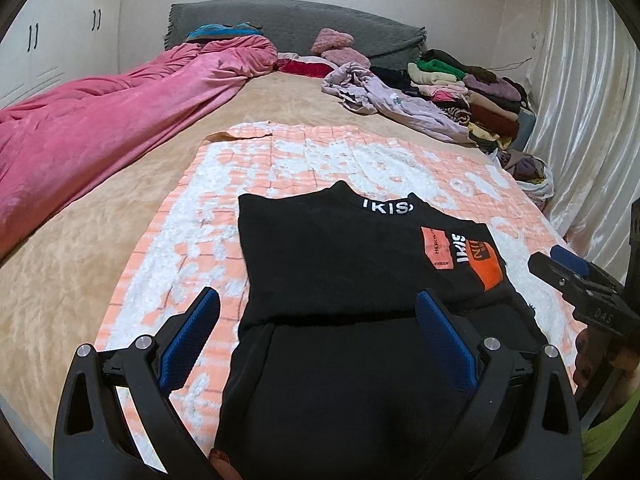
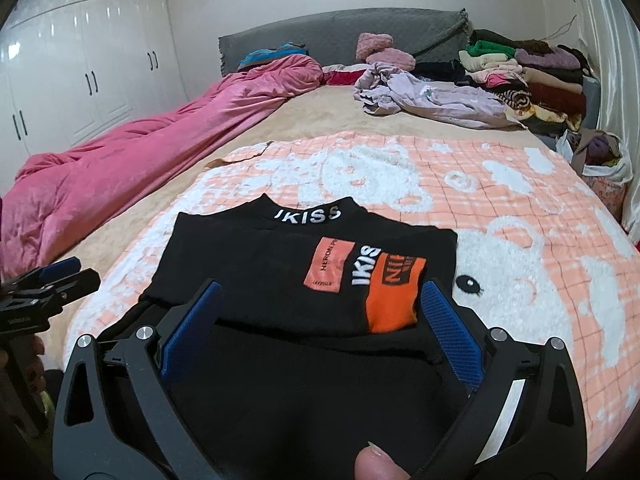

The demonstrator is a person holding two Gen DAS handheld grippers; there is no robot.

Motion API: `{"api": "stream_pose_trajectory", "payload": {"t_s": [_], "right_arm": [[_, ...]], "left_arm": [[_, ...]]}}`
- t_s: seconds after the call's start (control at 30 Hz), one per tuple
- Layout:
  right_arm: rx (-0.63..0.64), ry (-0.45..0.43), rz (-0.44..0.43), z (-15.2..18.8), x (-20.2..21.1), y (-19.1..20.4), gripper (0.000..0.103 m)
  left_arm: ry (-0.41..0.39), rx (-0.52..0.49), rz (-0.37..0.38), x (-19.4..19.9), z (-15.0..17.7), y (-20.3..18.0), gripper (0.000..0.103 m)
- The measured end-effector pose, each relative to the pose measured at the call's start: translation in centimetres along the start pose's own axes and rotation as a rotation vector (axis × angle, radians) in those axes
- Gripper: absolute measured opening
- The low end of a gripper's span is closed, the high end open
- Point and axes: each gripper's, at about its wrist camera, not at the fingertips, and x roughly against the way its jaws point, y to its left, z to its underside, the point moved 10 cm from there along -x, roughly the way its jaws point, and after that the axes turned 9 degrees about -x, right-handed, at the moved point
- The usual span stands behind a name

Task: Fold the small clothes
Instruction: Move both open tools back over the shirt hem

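A black top point(image 1: 340, 248) with a white "IKISS" collar and an orange print lies partly folded on a pink-and-white checked blanket point(image 1: 304, 160); it also shows in the right wrist view point(image 2: 280, 264). My left gripper point(image 1: 318, 308) is open, its blue-padded fingers spread over the garment's near left part, holding nothing. My right gripper point(image 2: 322, 300) is open above the near right part by the orange print point(image 2: 394, 300). Each gripper shows at the edge of the other's view, the right one point(image 1: 568, 272) and the left one point(image 2: 60, 276).
A crumpled pink quilt point(image 1: 100, 128) lies along the bed's left side. A lilac garment point(image 2: 432, 96) and a stack of folded clothes point(image 2: 532, 76) sit at the far right by the grey headboard point(image 1: 296, 24). White wardrobes point(image 2: 88, 64) stand left.
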Motion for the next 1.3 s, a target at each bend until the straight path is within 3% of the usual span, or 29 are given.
{"api": "stream_pose_trajectory", "payload": {"t_s": [1.3], "right_arm": [[-0.009, 0.03, 0.05, 5.7, 6.7, -1.5, 0.094]], "left_arm": [[-0.011, 0.003, -0.079, 6.9, 3.6, 1.7, 0.098]]}}
